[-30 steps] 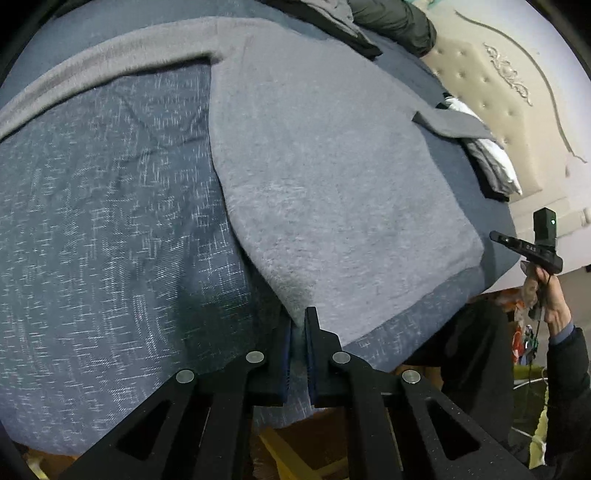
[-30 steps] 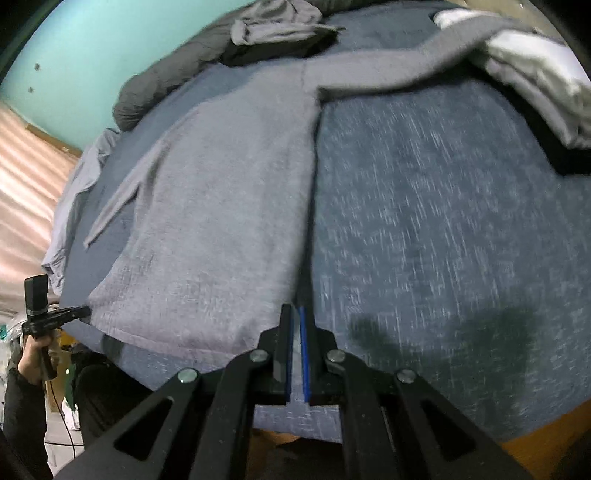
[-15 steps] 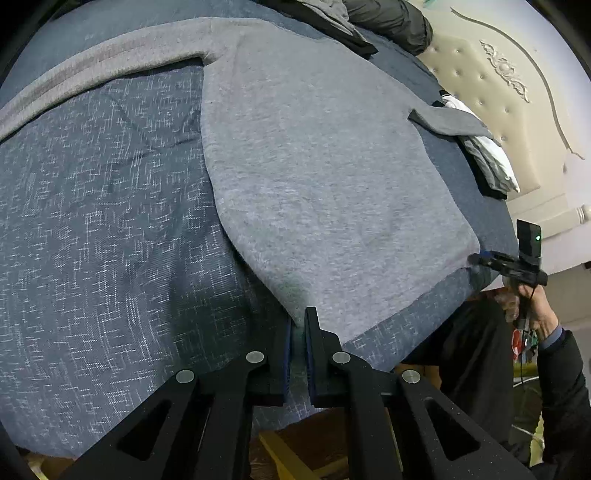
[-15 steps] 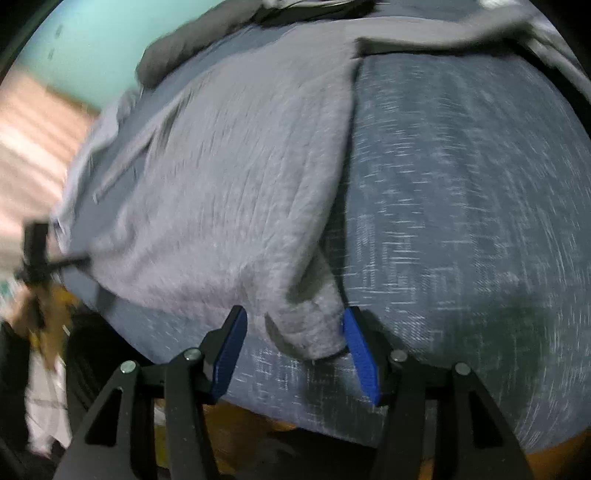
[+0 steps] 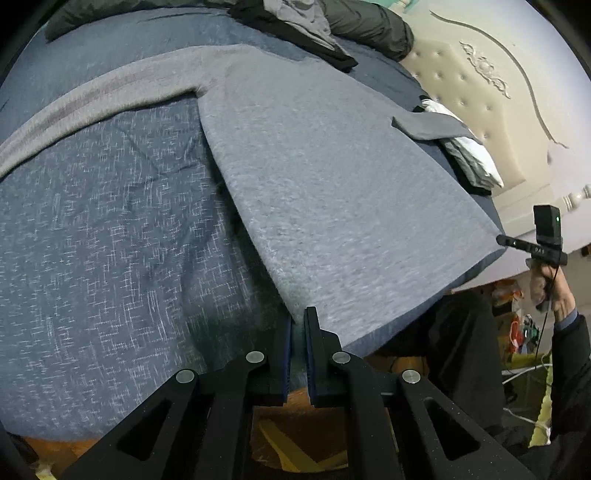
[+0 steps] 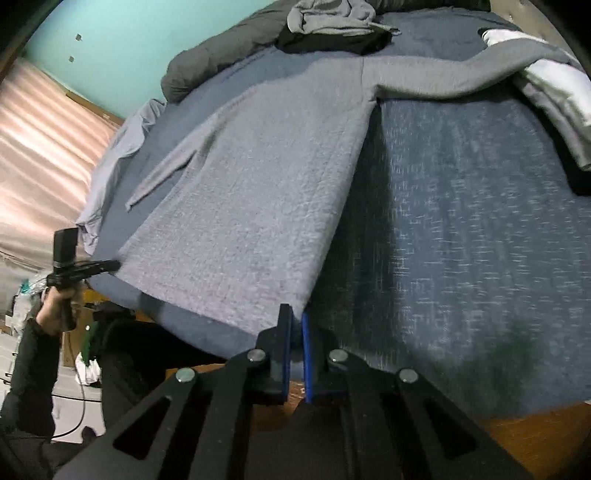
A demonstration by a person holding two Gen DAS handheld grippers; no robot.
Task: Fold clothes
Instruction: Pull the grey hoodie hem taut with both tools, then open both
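A grey knit sweater (image 5: 332, 184) lies flat on the blue-grey quilt (image 5: 110, 240), its hem at the bed's near edge. My left gripper (image 5: 297, 328) is shut on the hem's left corner. My right gripper (image 6: 294, 325) is shut on the right corner of the same sweater (image 6: 251, 206). Each view shows the other gripper at the far hem corner, held in a hand: the right gripper (image 5: 532, 247) and the left gripper (image 6: 110, 264). One sleeve (image 5: 92, 99) stretches out left. The other sleeve (image 6: 443, 77) runs right onto a folded stack.
Crumpled dark and grey clothes (image 5: 306, 22) are piled at the far side of the bed. A folded white and grey stack (image 5: 469, 158) lies by the padded headboard (image 5: 480, 85). A teal wall (image 6: 129, 48) stands behind. The person's dark sleeve (image 5: 569, 350) is at the bed's edge.
Half a second ago the right gripper stood open around the hem's right corner; it is now shut on it. The left gripper stayed shut on its corner, and the hem is now pulled straight.
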